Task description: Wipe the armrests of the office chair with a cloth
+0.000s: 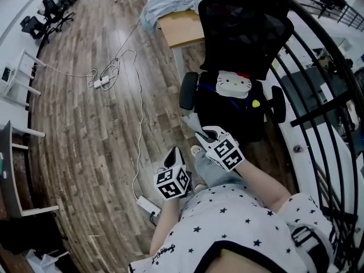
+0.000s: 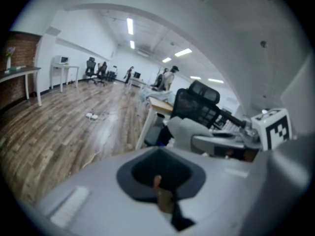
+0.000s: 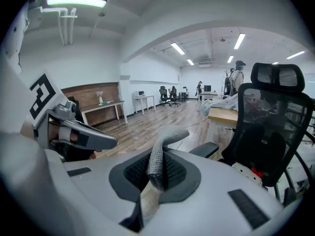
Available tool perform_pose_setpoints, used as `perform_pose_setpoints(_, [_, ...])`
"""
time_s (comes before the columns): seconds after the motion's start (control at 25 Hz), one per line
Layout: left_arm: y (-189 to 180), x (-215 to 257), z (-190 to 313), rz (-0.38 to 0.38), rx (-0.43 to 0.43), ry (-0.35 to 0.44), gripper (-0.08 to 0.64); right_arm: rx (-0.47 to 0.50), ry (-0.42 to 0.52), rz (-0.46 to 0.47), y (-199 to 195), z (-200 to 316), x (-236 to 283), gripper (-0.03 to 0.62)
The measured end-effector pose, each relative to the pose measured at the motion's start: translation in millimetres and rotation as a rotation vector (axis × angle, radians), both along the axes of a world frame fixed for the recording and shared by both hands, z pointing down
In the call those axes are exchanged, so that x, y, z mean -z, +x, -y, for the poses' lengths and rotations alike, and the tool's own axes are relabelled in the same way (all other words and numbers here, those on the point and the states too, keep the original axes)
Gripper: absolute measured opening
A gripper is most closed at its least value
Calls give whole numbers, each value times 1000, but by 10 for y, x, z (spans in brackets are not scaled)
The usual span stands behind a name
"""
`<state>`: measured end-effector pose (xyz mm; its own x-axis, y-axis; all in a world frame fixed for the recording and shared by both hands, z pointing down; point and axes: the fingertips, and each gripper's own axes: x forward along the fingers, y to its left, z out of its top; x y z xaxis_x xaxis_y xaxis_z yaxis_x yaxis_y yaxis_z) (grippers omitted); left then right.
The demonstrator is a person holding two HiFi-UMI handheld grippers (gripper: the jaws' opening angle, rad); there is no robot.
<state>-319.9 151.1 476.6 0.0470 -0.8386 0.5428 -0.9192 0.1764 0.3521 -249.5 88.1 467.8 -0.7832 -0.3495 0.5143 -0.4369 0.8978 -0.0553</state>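
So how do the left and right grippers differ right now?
The right gripper is shut on the grey cloth, while the left gripper is shut on nothing. The right gripper sits nearer the office chair; the left gripper is further back. Both are held low in front of the person, and neither touches the armrests.

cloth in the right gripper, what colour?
The cloth is grey, knit-textured; the right gripper view shows it best.

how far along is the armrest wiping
Done: the right gripper is shut on the grey cloth. In hand: it hangs just short of the office chair. Left: apparently both armrests, neither touching the cloth; the left gripper is shut, empty.
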Motion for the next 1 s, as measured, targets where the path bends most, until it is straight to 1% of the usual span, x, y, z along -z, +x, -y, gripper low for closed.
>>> perform_pose_setpoints(0.36, [-13, 164, -370, 24, 27, 38, 3, 14, 31, 73, 153, -501, 311, 26])
perform_pose_setpoints(0.64, [15, 221, -601, 34, 38, 51, 3, 31, 37, 108, 232, -760, 429, 26])
perform_pose_setpoints(0.84, [25, 229, -705, 40, 56, 62, 3, 37, 29, 131, 269, -863, 456, 26])
perform_pose_setpoints(1.0, [5, 246, -762, 38, 67, 63, 3, 41, -11, 129, 270, -934, 438, 26])
